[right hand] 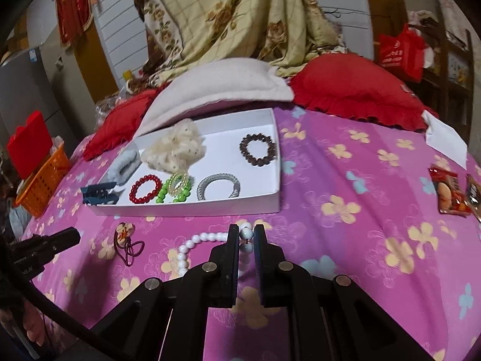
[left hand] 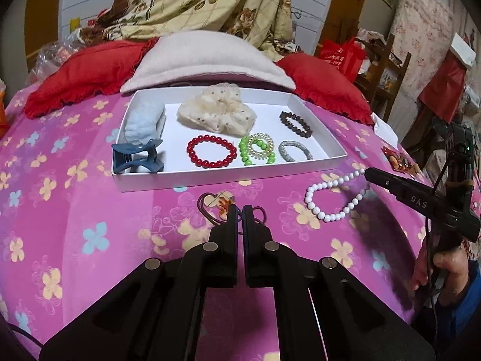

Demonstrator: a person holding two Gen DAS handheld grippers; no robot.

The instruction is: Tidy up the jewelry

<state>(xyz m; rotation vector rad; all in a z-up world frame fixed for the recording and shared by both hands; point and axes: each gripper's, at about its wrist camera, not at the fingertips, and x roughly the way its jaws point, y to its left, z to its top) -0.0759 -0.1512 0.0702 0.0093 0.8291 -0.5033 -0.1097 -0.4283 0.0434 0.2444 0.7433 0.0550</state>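
**Beads pinched, pendant next**

Right claw (right hand: 246, 234) clamps one bead of the white bracelet (right hand: 192, 249), the rest trailing on the bed, probably for lifting. Left claw (left hand: 239, 213), nearly closed, hovers at the corded pendant (left hand: 221, 203); whether it grips is unclear. At twelve o'clock beyond, the white tray (left hand: 210, 177) gathers sorted pieces.

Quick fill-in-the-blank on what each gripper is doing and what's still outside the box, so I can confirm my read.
1. The right gripper is shut on a bead of the ____ bracelet.
2. The left gripper is closed on the cord of the ____.
3. In the white box, the red bracelet lies directly beside the ____ bracelet.

Missing words: white; pendant; green
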